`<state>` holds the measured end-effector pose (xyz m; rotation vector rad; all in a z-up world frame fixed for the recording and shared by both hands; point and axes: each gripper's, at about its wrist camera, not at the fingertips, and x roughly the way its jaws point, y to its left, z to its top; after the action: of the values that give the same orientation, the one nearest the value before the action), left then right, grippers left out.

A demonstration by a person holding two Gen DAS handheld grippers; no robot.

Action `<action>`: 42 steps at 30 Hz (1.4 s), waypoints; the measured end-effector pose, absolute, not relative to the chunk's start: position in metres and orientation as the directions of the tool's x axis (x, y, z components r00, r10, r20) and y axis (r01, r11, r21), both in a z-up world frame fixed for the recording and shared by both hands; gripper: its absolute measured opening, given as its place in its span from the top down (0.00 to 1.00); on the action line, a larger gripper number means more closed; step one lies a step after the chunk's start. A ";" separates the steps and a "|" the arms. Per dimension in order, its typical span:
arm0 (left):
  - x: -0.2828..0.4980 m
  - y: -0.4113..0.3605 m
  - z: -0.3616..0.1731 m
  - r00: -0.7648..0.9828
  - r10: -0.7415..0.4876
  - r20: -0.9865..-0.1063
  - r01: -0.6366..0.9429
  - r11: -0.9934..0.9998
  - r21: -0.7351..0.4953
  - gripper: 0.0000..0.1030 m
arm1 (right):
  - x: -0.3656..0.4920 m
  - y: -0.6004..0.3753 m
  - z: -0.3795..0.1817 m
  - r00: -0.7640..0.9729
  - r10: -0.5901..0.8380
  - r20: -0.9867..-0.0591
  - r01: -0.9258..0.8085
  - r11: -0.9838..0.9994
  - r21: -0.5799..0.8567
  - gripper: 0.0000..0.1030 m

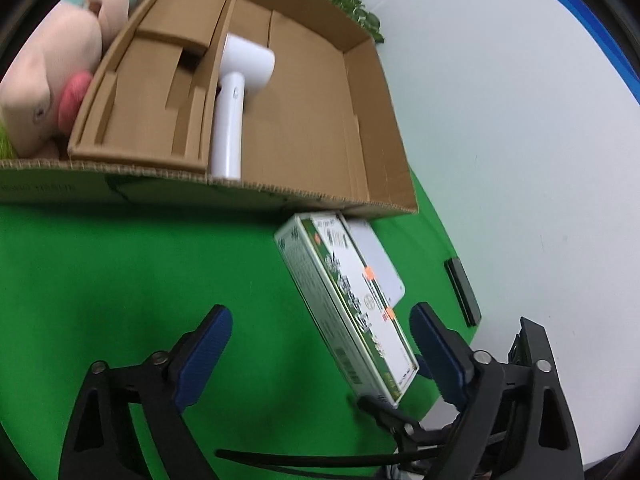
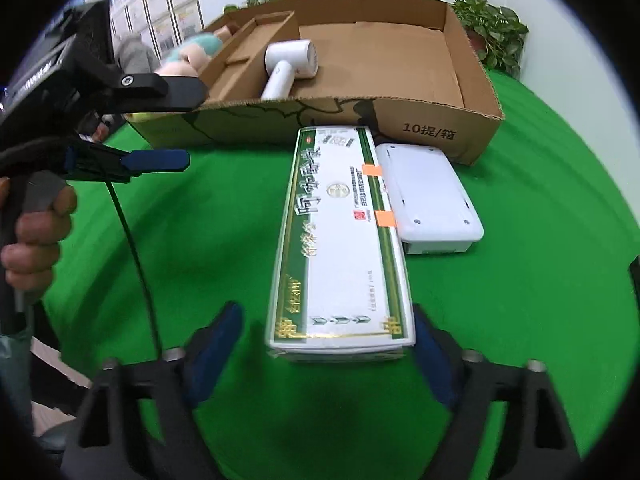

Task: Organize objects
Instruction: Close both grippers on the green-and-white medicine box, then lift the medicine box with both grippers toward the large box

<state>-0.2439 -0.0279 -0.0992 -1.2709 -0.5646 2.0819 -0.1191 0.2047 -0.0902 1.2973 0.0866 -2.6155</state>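
Observation:
A long green-and-white box (image 2: 340,236) lies on the green table, its far end by the cardboard box (image 2: 432,128). My right gripper (image 2: 326,340) is open, its blue fingers either side of the box's near end, not touching it. In the left wrist view the same long box (image 1: 352,304) lies between the open left gripper (image 1: 320,344) fingers, closer to the right one. A white hair dryer (image 1: 236,100) lies inside the cardboard box (image 1: 384,120), also seen in the right wrist view (image 2: 288,66). The left gripper (image 2: 160,160) shows at the left of the right wrist view.
A flat white device (image 2: 430,196) lies beside the long box, right of it. A plush toy (image 1: 60,60) lies at the cardboard box's left end beside a cardboard insert (image 1: 160,80). Potted plants (image 2: 492,28) stand behind. A black strip (image 1: 462,292) lies at the table edge.

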 end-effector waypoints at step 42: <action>-0.222 -0.014 -0.120 -0.229 0.786 -0.574 -0.206 -0.616 -0.761 0.56 | -0.060 0.160 -0.074 -0.586 -0.408 -0.701 0.326 -0.910 0.257 0.43</action>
<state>-0.2220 -0.0143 -0.1198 -1.3562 -0.7258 1.9082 -0.0600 0.1598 -0.0745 1.1305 -0.1404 -2.4766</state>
